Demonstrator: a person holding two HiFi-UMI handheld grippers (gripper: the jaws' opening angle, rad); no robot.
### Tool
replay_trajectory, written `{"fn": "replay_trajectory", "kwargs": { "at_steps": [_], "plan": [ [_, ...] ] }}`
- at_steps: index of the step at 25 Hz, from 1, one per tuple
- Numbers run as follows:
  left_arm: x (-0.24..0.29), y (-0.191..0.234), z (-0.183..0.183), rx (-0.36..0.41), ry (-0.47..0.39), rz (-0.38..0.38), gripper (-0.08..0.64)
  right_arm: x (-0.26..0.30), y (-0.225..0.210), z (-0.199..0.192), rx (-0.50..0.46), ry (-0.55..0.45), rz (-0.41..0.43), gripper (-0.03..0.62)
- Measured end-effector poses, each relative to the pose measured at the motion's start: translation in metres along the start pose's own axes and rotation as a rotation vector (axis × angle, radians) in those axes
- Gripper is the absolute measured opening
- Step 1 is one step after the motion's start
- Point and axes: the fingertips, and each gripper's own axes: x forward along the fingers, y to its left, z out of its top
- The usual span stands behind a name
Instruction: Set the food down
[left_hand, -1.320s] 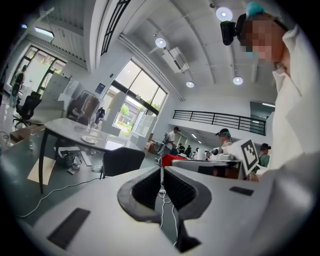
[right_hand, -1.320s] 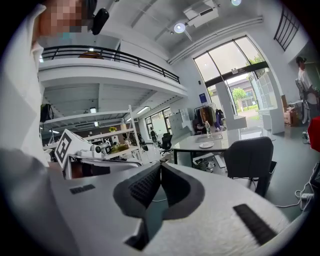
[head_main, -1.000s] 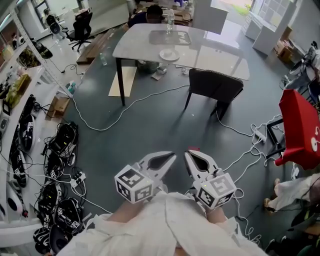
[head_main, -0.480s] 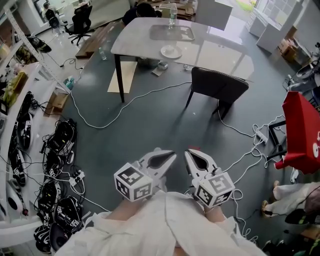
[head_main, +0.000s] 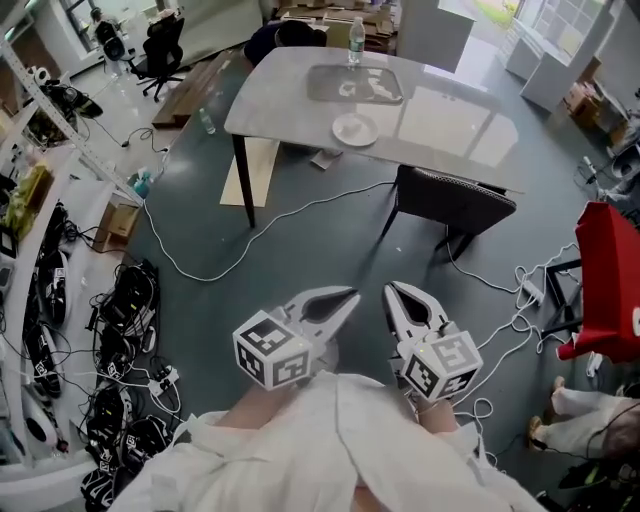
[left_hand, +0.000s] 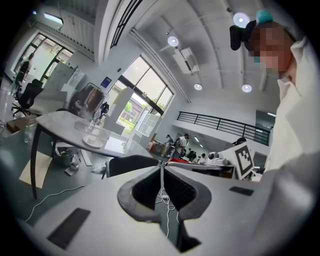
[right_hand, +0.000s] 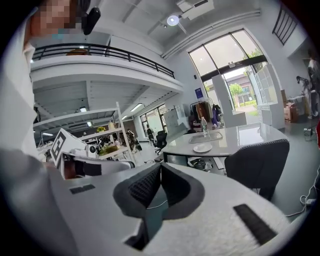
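Observation:
Both grippers are held close to my body above the grey floor. In the head view my left gripper and my right gripper point side by side toward a pale table; each is shut with nothing between its jaws. The left gripper view shows the left gripper with its tips meeting, and in the right gripper view the right gripper is the same. On the table stand a white plate, a clear tray and a bottle. No food is visible.
A dark chair stands at the table's near side. Cables cross the floor. White shelves with black gear line the left. A red object sits at the right edge. A person sits behind the table.
In the head view the table and chair have slid lower and to the right, looking a little nearer. Both grippers sit slightly lower in the frame, still shut and side by side.

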Motion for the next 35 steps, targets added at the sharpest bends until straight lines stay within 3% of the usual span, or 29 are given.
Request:
{"fn": "replay_trajectory", "kwargs": {
  "at_steps": [6,13,21,35],
  "plan": [
    [0.024,0.056,0.048,0.021,-0.013,-0.026,0.029,0.061,-0.024,0.035,-0.003,-0.021,-0.023,0.003],
    [0.044,0.105,0.072,0.015,-0.005,-0.059,0.029,0.108,-0.047,0.057,-0.004,-0.044,-0.060,0.003],
    [0.068,0.113,0.069,-0.027,0.043,-0.108,0.029,0.117,-0.069,0.063,0.051,-0.035,-0.078,0.003],
    [0.126,0.174,0.090,-0.043,0.064,-0.087,0.029,0.182,-0.129,0.080,0.078,-0.019,-0.047,0.003]
  ]
}}
